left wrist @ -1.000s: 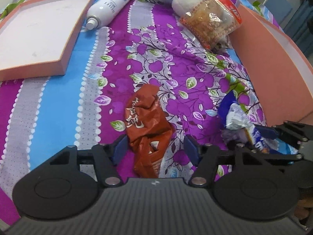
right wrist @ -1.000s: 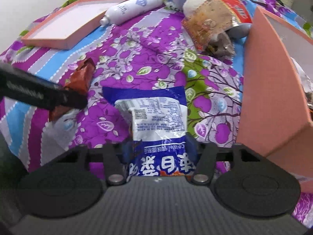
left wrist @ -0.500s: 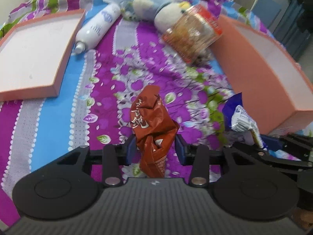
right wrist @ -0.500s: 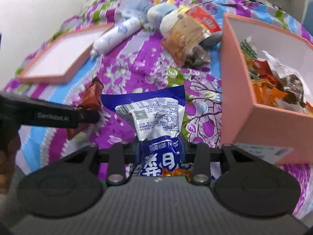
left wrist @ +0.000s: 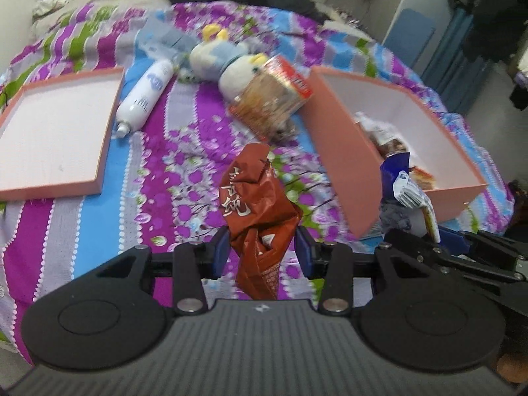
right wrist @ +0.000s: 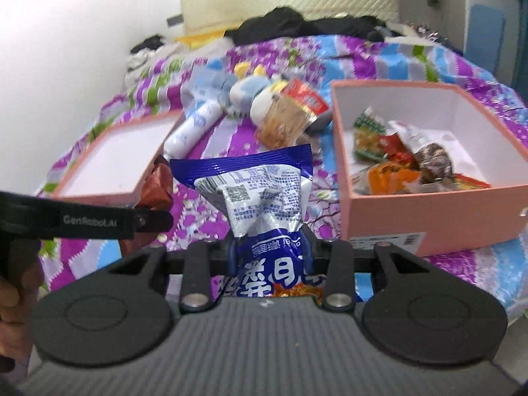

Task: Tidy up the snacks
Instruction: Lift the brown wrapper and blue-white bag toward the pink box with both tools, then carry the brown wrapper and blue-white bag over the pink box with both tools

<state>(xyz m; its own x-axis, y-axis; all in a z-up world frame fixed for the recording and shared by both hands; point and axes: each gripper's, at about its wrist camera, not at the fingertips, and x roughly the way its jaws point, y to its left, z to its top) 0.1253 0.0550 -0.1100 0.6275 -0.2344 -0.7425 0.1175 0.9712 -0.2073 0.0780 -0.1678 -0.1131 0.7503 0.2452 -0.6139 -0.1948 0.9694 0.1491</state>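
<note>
My left gripper (left wrist: 262, 252) is shut on a crumpled brown snack packet (left wrist: 255, 198) and holds it above the bedspread. My right gripper (right wrist: 269, 252) is shut on a blue and white snack packet (right wrist: 260, 191), also lifted off the bed. In the left wrist view that blue packet (left wrist: 401, 184) and the right gripper show at the right, next to the pink box (left wrist: 340, 165). The pink box (right wrist: 429, 217) stands open at the right with several snack packets (right wrist: 392, 161) inside. A clear bag of snacks with a red top (left wrist: 270, 99) lies beside the box.
The pink box lid (left wrist: 56, 138) lies upside down at the left on the purple striped bedspread (left wrist: 158, 171). A white bottle (left wrist: 145, 97) and a plush toy (left wrist: 224, 62) lie further back. Dark clothes are piled at the head of the bed. A hand (right wrist: 13, 313) holds the left gripper.
Both grippers closed on their packets and rose off the bedspread with them. The views tipped up, so the inside of the pink box and the head of the bed now show.
</note>
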